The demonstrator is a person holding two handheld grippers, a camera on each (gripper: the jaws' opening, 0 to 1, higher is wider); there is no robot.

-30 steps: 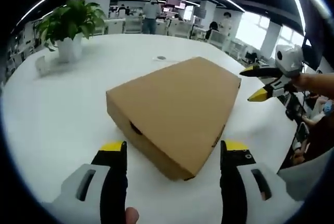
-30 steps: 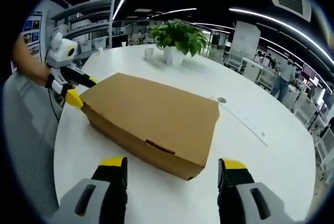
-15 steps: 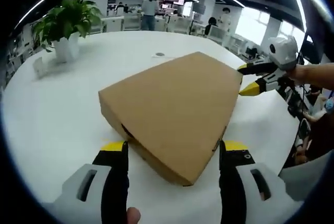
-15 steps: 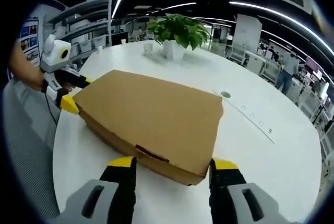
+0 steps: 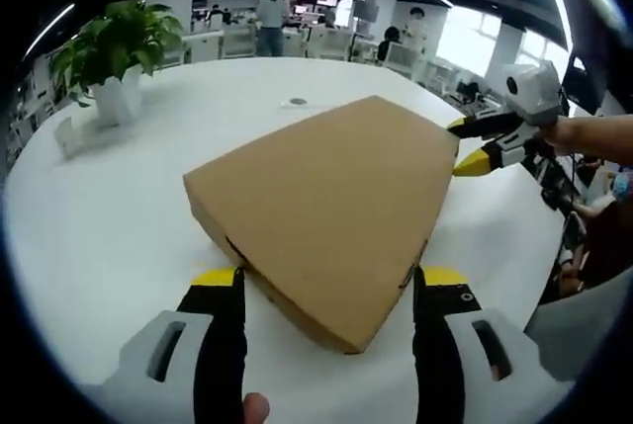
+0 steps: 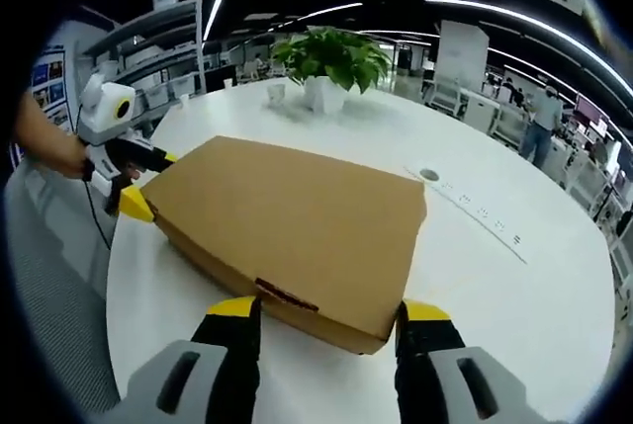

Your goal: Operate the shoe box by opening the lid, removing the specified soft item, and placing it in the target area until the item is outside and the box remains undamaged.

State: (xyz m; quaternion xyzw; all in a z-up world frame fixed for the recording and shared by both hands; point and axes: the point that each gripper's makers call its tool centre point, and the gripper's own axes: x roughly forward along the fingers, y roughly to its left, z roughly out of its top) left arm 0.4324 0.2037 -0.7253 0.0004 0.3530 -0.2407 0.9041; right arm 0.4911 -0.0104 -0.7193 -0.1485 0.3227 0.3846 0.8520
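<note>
- A closed cardboard shoe box [image 5: 331, 212] is lying flat on a round white worktop [image 5: 109, 216], lid still down.
- The left claw [image 5: 331, 281] is gaping wide, its yellow-tipped jaws flanking the box's near corner without gripping it; from the right gripper view it [image 6: 138, 182] is sitting at the box's far-left corner, jaws parted there too.
- The right claw [image 6: 331, 313] is standing open, jaws straddling the box's front edge near a small slot; seen from the left gripper view it [image 5: 475, 145] is poised at the far corner.
- A potted plant [image 6: 328, 66] is standing well beyond the box.
</note>
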